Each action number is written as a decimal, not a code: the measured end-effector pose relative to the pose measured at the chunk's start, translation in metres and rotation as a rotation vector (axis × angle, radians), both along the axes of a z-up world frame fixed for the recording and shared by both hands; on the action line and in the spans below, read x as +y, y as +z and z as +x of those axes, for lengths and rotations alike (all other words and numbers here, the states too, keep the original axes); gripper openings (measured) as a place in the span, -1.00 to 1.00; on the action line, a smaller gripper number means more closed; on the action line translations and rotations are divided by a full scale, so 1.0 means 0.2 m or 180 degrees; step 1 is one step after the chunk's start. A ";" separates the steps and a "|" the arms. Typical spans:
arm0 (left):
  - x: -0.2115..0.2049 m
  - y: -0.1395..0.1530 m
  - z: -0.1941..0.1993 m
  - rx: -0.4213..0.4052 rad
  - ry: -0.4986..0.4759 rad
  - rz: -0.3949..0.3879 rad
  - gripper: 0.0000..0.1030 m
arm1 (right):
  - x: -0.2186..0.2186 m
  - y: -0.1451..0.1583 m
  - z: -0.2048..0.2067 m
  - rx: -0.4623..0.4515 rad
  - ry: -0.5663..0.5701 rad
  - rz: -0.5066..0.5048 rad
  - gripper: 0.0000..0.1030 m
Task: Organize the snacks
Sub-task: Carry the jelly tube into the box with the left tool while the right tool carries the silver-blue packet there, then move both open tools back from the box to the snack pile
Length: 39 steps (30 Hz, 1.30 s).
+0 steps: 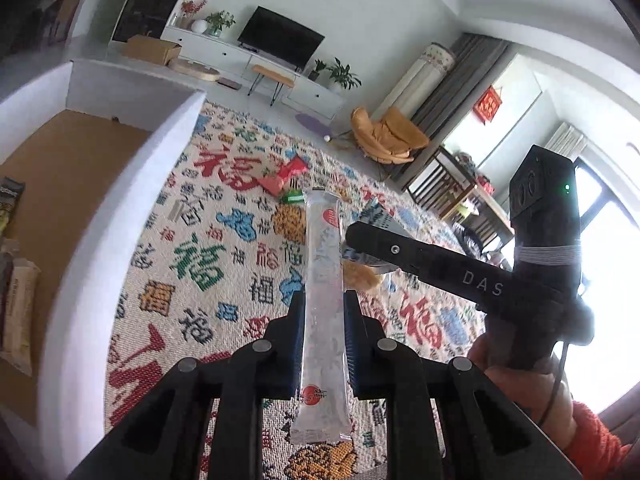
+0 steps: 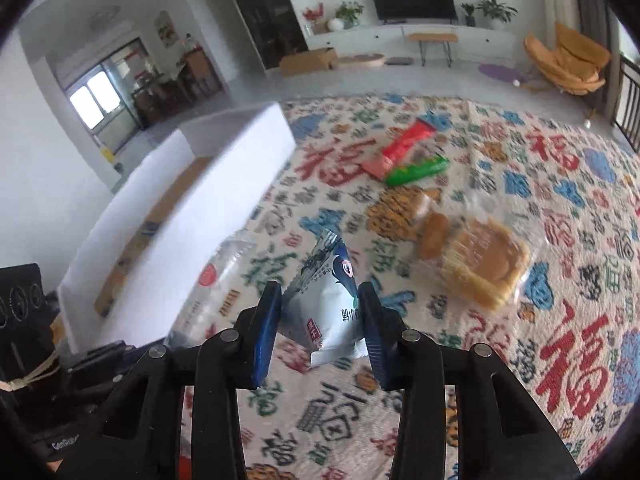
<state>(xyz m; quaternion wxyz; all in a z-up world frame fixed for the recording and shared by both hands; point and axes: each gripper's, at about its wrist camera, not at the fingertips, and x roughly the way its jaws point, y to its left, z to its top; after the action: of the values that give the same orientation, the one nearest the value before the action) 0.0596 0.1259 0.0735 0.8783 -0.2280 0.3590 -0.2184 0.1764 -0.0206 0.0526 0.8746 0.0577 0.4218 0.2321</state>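
1. Since both grippers carry a snack, the coming move turns on where the white box [image 1: 120,216] lies from each load: in the left wrist view it stands to the left of the left gripper [image 1: 323,300], its near wall just beside the jaws, with its brown floor and a few packets [image 1: 16,304] already inside along the far left edge.

2. The left jaws are clamped on a long clear stick pack [image 1: 323,280]. Its long axis runs straight ahead along the fingers, so both ends stick out past the jaws (the near end hangs toward the camera).

3. The right gripper [image 2: 320,312] has its jaws closed on a small white-and-blue packet [image 2: 324,304], pinched across its width, its top pointing forward and slightly left.

4. In the right wrist view the box lies to the left and ahead, with the left gripper and its stick pack between the box and the right jaws. I judge the left hand the nearer one, so it would probably drop first.

5. Lying loose on the patterned cloth [image 2: 560,240] of the tabletop: a red wrapper [image 2: 400,148] touching a green one [image 2: 416,170], farther ahead, and a clear bag of bread [image 2: 476,264] right of the right jaws.

6. One risk, as I read it: carried lengthwise, the stick pack may catch the box wall unless it is lifted clear of the rim.
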 end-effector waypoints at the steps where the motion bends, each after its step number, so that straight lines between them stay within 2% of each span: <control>1: 0.07 0.07 -0.02 -0.0068 0.0073 -0.0008 -0.66 | 0.06 0.07 0.00 -0.0063 0.0089 0.0070 -0.20; 4: 0.32 0.22 -0.09 -0.0239 0.0468 0.0041 -0.66 | 0.31 0.27 -0.03 -0.0237 0.0427 0.0294 -0.20; 6: 0.48 0.26 -0.11 -0.0271 0.0796 0.0138 -0.66 | 0.48 0.37 -0.05 -0.0304 0.0663 0.0441 -0.20; 8: 0.62 0.24 -0.12 -0.0207 0.1105 0.0237 -0.65 | 0.63 0.41 -0.07 -0.0297 0.0858 0.0571 -0.20; 10: 0.76 0.17 -0.10 0.0015 0.1469 0.0469 -0.60 | 0.77 0.42 -0.07 -0.0235 0.1013 0.0675 -0.17; 11: 0.81 0.13 -0.10 0.0146 0.1658 0.0574 -0.49 | 0.84 0.41 -0.06 -0.0186 0.1092 0.0698 -0.12; 12: 0.86 0.09 -0.11 0.0231 0.1762 0.0580 -0.11 | 0.89 0.39 -0.05 -0.0132 0.1133 0.0693 0.05; 13: 0.91 0.05 -0.12 0.0306 0.1852 0.0477 0.30 | 0.92 0.36 -0.04 -0.0078 0.1123 0.0685 0.22; 14: 0.94 0.02 -0.14 0.0327 0.1914 0.0352 0.44 | 0.92 0.34 -0.04 -0.0052 0.1099 0.0710 0.39; 15: 0.97 0.00 -0.16 0.0320 0.2000 0.0211 0.53 | 0.90 0.33 -0.04 -0.0065 0.1070 0.0740 0.38; 17: 0.97 -0.01 -0.16 0.0301 0.2043 0.0147 0.55 | 0.83 0.32 -0.06 -0.0198 0.0988 0.0705 0.40; 20: 0.86 0.01 -0.12 0.0237 0.1877 0.0219 0.55 | 0.67 0.27 -0.07 -0.0383 0.0744 0.0477 0.52; 21: 0.81 0.02 -0.12 0.0186 0.1805 0.0263 0.55 | 0.59 0.22 -0.08 -0.0406 0.0658 0.0364 0.53; 23: 0.66 0.04 -0.09 0.0096 0.1578 0.0381 0.56 | 0.41 0.06 -0.08 -0.0406 0.0449 0.0030 0.53; 26: 0.37 0.06 -0.06 0.0006 0.1130 0.0591 0.64 | 0.09 -0.26 -0.11 -0.0287 0.0056 -0.0585 0.53; 30: -0.04 -0.01 0.00 0.0021 0.0401 0.0785 0.88 | -0.37 -0.54 -0.18 -0.0120 -0.0502 -0.1049 0.53; 33: -0.33 -0.22 0.08 0.0154 -0.0103 0.0871 0.90 | -0.62 -0.61 -0.21 -0.0068 -0.0898 -0.1178 0.53; 34: -0.40 -0.33 0.11 0.0251 -0.0164 0.1006 0.90 | -0.67 -0.62 -0.21 -0.0042 -0.0999 -0.1184 0.53; 36: -0.50 -0.51 0.17 0.0462 -0.0163 0.1365 0.87 | -0.77 -0.61 -0.21 0.0047 -0.1100 -0.0922 0.54; 37: -0.53 -0.57 0.20 0.0540 -0.0155 0.1525 0.87 | -0.78 -0.61 -0.20 0.0059 -0.1163 -0.0892 0.54; 39: -0.54 -0.60 0.25 0.0461 -0.0105 0.1671 0.87 | -0.78 -0.61 -0.20 0.0072 -0.1160 -0.0927 0.59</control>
<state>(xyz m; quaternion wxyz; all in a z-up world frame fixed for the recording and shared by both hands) 0.1086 0.0174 -0.0465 0.8757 -0.0016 0.4688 -0.1153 0.1372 -0.1766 -0.0698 0.8963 0.0087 0.4433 0.0063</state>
